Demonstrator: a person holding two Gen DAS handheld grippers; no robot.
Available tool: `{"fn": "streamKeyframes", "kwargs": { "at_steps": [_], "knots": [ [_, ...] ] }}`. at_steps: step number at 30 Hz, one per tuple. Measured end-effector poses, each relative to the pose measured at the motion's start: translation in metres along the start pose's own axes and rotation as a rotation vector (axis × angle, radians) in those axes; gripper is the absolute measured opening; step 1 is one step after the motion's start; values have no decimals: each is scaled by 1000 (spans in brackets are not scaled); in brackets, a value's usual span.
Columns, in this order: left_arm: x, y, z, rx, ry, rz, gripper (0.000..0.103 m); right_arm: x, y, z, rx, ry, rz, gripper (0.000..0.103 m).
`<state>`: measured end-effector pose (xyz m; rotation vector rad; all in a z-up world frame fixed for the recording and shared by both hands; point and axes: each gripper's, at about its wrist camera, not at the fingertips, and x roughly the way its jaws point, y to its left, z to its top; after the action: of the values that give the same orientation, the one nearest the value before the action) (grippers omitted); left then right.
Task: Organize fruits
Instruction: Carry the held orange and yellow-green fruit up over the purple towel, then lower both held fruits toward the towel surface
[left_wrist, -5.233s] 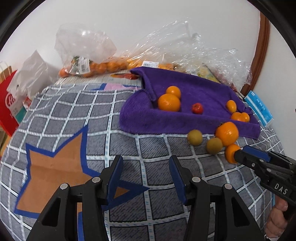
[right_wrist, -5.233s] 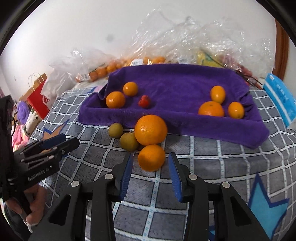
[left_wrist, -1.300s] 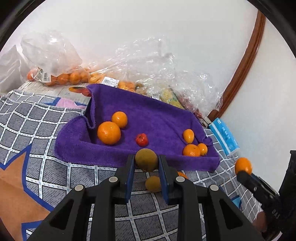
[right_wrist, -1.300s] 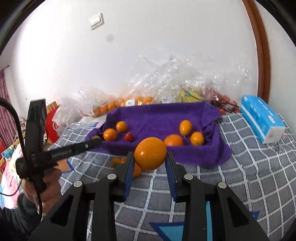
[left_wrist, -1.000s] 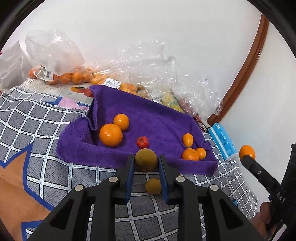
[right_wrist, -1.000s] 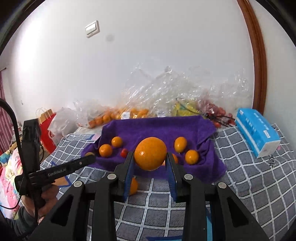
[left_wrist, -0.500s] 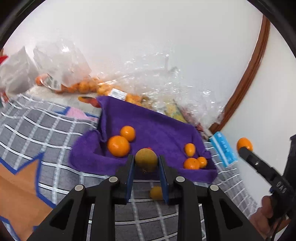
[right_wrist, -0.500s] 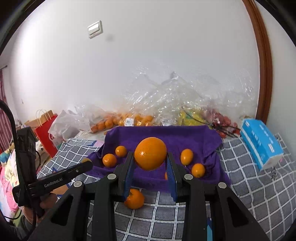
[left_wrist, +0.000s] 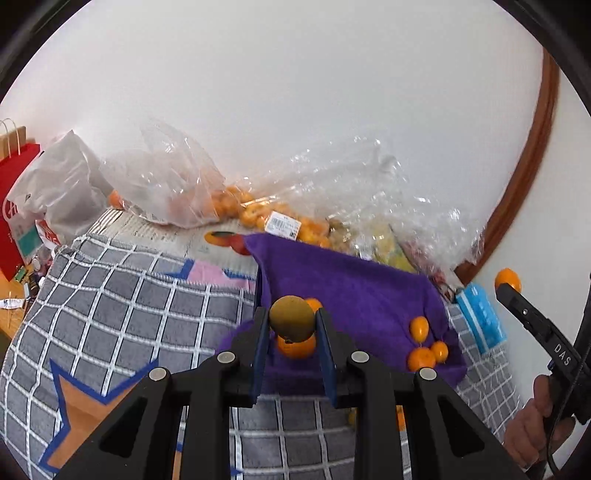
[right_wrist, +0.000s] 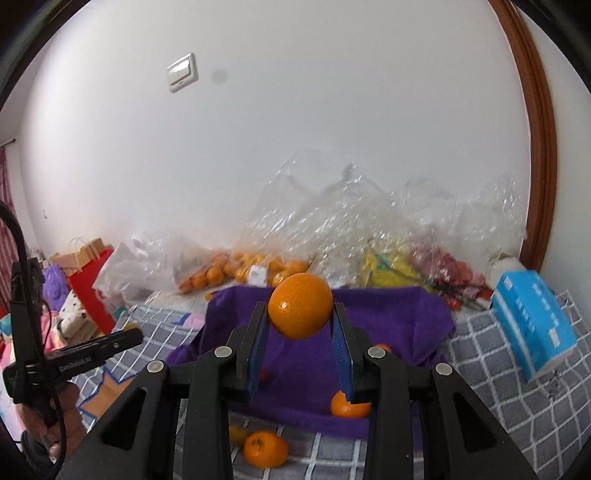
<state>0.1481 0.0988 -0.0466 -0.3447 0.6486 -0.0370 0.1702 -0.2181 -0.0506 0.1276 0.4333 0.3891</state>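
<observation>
Left gripper: holding a brownish-green round fruit aloft, jaws clamping it on both sides, above the near edge of the purple towel. Right gripper: holding a large orange aloft, jaws clamping it on both sides, above the purple towel.

Nearest, in the right wrist view: lying on the grey checked blanket, just before the towel's near edge, a small orange with a smaller yellowish fruit just beside it at the left. In the left wrist view, showing only partly behind the gripper frame on the checked blanket.

Further on, resting on the towel in the left wrist view: an orange directly behind the held fruit, partly hidden; at the right, a cluster of three small oranges, the lower two touching. In the right wrist view: one orange half hidden by the right finger, plus a small red fruit glimpsed between the fingers.

Right of the towel: sitting on the blanket, a blue tissue pack.

Farthest, against the white wall: piling up, clear plastic bags containing oranges and other produce; at the far left, standing, a red paper bag.
</observation>
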Motion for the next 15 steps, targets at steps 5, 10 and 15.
{"fn": "streamKeyframes", "kwargs": {
  "at_steps": [5,10,15],
  "knots": [
    [22,-11,15,-5,3,-19,24,9,-9,3,-5,-12,-11,33],
    [51,-21,10,0,28,-35,24,32,-32,-12,27,45,-50,33],
    [76,-19,0,2,56,-41,24,42,-52,-23,46,87,-89,33]
  ]
}}
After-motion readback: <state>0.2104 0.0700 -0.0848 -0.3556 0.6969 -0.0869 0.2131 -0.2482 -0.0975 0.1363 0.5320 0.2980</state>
